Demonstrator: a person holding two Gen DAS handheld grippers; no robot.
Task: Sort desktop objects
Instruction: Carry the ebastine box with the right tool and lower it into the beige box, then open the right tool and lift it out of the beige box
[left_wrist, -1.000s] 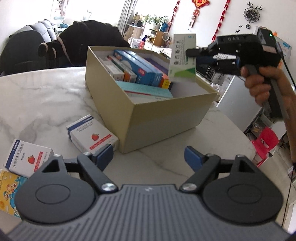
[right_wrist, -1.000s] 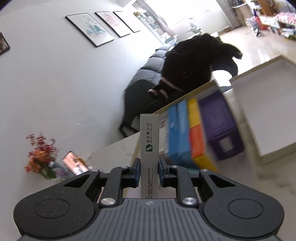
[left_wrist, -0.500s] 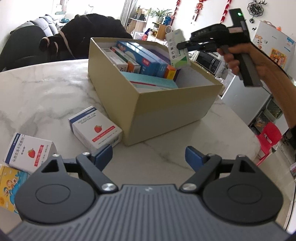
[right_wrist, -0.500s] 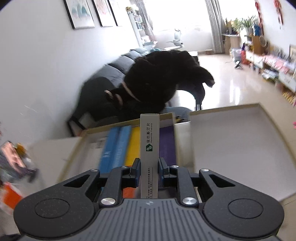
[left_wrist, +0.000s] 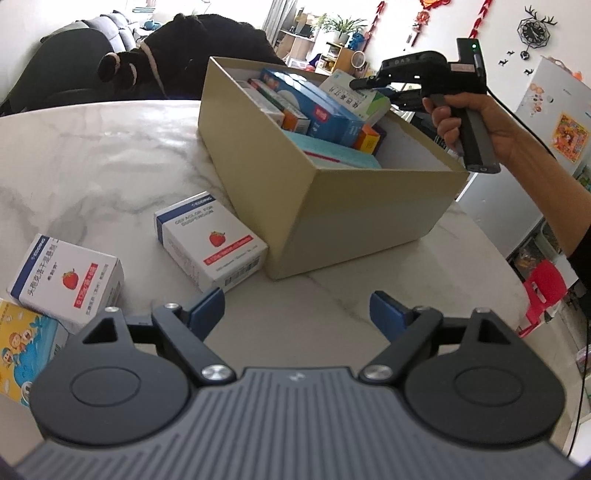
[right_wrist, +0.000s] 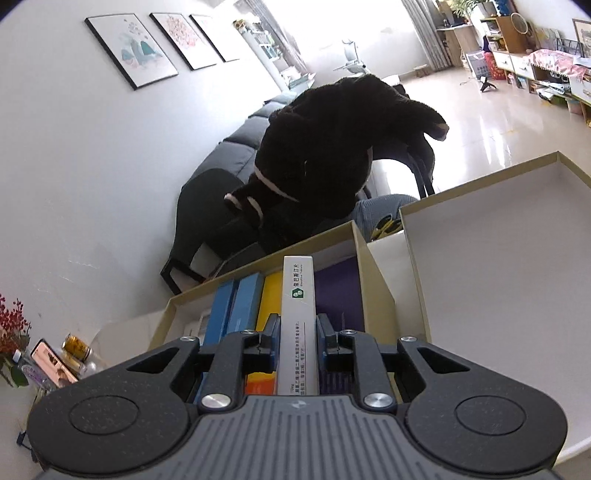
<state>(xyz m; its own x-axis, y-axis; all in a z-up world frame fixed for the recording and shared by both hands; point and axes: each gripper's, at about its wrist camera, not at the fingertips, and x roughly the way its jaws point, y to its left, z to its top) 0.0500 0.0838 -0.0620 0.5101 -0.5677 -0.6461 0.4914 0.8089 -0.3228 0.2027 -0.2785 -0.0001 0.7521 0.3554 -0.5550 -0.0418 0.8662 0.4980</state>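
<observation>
On the marble table (left_wrist: 92, 155), near its left edge, three packs wait loose: a cartoon-print box (left_wrist: 26, 347) at the far left, touching a strawberry carton (left_wrist: 66, 282), then a second strawberry carton (left_wrist: 210, 245) lying just beside the front corner of the cardboard box (left_wrist: 332, 206). None of them has shifted over the last second. The left gripper (left_wrist: 297, 308) hangs low over the bare table in front of the box, jaws wide apart, nothing between them, barely moved since a second ago.

The change is further right. The right gripper (right_wrist: 297, 332), clenched on the white-and-green medicine pack (right_wrist: 298, 314), has travelled from above the box's right rim inward and a little down. Seen from the left wrist, the pack (left_wrist: 356, 98) is now tipped over the far right corner of the box, just above the blue cartons (left_wrist: 317, 107) stood on edge inside. From the right wrist, its narrow edge points between the yellow carton (right_wrist: 271, 299) and the purple carton (right_wrist: 340, 291), in line with the row. Cannot tell whether it touches them yet. The box lid (right_wrist: 498, 277) lies open-side-up just right of the box, with nothing in it.

Judgement: this pack is at the insertion stage, release not yet done. After it, three packs remain on the table, so sorting is well along but unfinished. The slot looks tight, so the pack may snag on a neighbour's edge.
</observation>
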